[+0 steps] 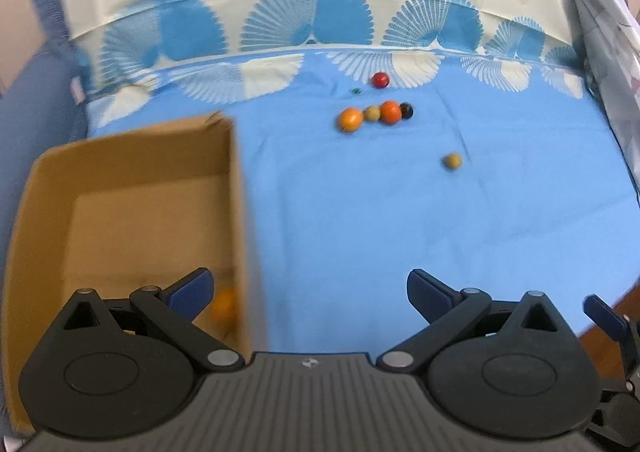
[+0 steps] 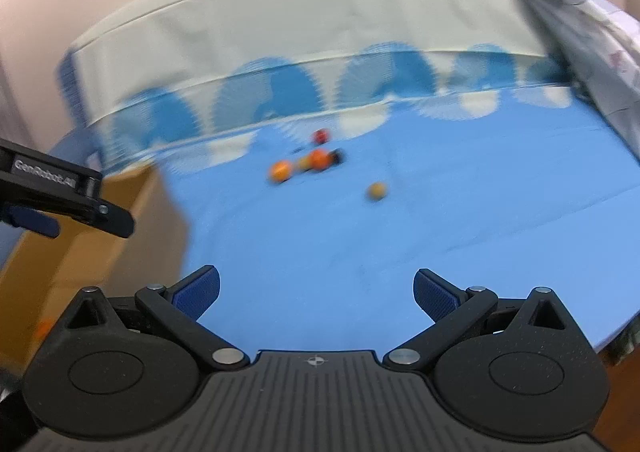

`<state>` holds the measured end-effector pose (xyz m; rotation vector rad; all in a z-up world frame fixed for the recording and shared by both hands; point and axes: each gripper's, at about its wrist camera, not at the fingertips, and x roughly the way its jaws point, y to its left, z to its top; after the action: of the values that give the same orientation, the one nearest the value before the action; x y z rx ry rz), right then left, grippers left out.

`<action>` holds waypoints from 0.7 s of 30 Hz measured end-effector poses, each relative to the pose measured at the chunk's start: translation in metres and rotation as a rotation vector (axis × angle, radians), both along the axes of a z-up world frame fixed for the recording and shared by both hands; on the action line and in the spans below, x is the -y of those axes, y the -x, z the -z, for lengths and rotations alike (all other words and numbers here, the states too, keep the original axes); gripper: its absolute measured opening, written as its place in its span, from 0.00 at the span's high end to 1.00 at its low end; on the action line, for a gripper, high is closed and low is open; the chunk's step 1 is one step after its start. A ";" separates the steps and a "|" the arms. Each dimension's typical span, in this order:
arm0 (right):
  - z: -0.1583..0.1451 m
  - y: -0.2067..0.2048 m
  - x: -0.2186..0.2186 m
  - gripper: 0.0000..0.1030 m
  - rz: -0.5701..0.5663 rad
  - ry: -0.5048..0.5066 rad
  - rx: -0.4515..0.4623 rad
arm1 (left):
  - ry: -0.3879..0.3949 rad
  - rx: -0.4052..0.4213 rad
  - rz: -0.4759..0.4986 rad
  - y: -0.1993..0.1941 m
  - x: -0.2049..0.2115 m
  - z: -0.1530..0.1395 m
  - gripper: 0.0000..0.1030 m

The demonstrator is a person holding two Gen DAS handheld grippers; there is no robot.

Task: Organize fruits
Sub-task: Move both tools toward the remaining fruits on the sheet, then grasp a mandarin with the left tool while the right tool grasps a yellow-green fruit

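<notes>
Covering the whole work surface is a blue cloth (image 1: 380, 211) with a border of fan shapes in darker blue and cream along its far edge, where it runs up a cream backing. A pale rumpled sheet (image 1: 600, 31) hangs at the far right.

Next in size is an open brown cardboard box (image 1: 36, 236) on the left of the cloth. Low in its near right corner lies one orange fruit (image 1: 225, 304), blurred, close against the box wall.

The left gripper (image 1: 310, 296) hangs over the box's right wall with its blue-padded fingers spread wide and nothing between them. The right gripper (image 2: 316, 292) hangs over bare cloth just to the right of the box, its fingers likewise wide apart and empty; its view is smeared by motion.

Far across the cloth, well apart from the box, a short row of round fruits sits touching or nearly so: a glossy orange one (image 1: 351, 119) at the left, a small tan one (image 1: 373, 113), a deeper red-orange one (image 1: 390, 111), and a dark, almost black one (image 1: 406, 110) at the right end. Behind the row, near the fan border, sits a red fruit (image 1: 380, 80), with a tiny green object (image 1: 354, 91) just left of it, too small to identify. A lone tan fruit (image 1: 452, 161) rests nearer and to the right, apart from the rest.
</notes>
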<state>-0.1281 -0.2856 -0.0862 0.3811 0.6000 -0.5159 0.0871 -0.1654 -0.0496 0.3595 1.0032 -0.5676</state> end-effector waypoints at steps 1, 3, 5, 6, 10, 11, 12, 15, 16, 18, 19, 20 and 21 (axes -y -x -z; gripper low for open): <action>0.006 -0.008 0.015 0.01 0.018 0.010 -0.002 | -0.008 0.016 0.006 -0.013 0.018 0.007 0.00; 0.018 -0.023 0.043 0.01 0.051 0.023 -0.003 | -0.052 0.051 0.006 -0.036 0.050 0.022 0.00; 0.033 -0.043 0.071 0.01 0.071 0.022 0.004 | -0.058 0.061 0.035 -0.059 0.081 0.038 0.00; 0.041 -0.053 0.084 0.01 0.083 0.018 0.004 | -0.067 0.067 0.042 -0.070 0.095 0.048 0.00; 0.078 -0.101 0.129 0.01 0.091 0.031 -0.015 | -0.071 0.074 0.069 -0.115 0.145 0.088 0.00; 0.088 -0.112 0.139 0.01 0.084 0.039 -0.016 | -0.074 0.074 0.073 -0.127 0.157 0.099 0.00; 0.097 -0.122 0.148 0.01 0.077 0.048 -0.022 | -0.078 0.073 0.076 -0.137 0.165 0.109 0.00; 0.122 -0.151 0.169 0.01 0.061 0.054 -0.043 | -0.098 0.039 0.067 -0.170 0.186 0.140 0.00; 0.130 -0.160 0.175 0.01 0.055 0.054 -0.051 | -0.100 0.030 0.067 -0.179 0.191 0.148 0.00; 0.144 -0.175 0.181 0.01 0.052 0.066 -0.064 | -0.114 0.045 0.079 -0.189 0.198 0.161 0.00; 0.148 -0.178 0.183 0.01 0.057 0.071 -0.064 | -0.135 0.061 0.091 -0.194 0.202 0.168 0.00; 0.154 -0.184 0.185 0.01 0.056 0.071 -0.069 | -0.158 0.075 0.100 -0.196 0.206 0.175 0.00; 0.161 -0.189 0.186 0.01 0.049 0.069 -0.079 | -0.177 0.084 0.110 -0.199 0.210 0.182 0.00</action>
<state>0.0606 -0.4719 -0.2470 0.3121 0.6488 -0.5996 0.2862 -0.3750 -0.2312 0.5943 0.9592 -0.5596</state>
